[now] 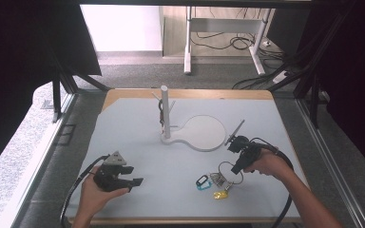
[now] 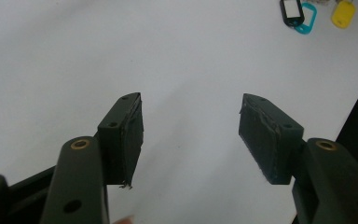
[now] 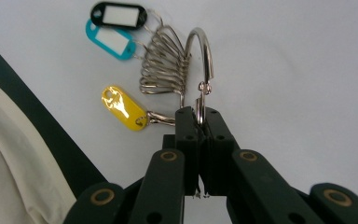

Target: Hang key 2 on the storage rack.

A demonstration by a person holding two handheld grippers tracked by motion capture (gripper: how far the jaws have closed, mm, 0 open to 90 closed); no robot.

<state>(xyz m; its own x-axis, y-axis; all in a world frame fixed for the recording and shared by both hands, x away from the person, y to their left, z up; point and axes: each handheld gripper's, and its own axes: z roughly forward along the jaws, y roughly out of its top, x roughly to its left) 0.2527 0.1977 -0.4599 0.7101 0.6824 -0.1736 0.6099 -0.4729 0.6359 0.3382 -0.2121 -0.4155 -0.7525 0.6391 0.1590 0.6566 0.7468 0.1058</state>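
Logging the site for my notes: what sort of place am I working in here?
Probably a lab or test workspace, not a home: a bare work table fenced by black curtains, a white peg stand set out as a fixture, and loose cables on the floor under a desk frame.

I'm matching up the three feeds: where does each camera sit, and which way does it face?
High view: above the table's near edge, looking forward and down; both forearms enter below.
Left gripper view: on the left tool, along its open jaws, over bare table.
Right gripper view: on the right tool, clamping the key ring.
Shared: the yellow tag.
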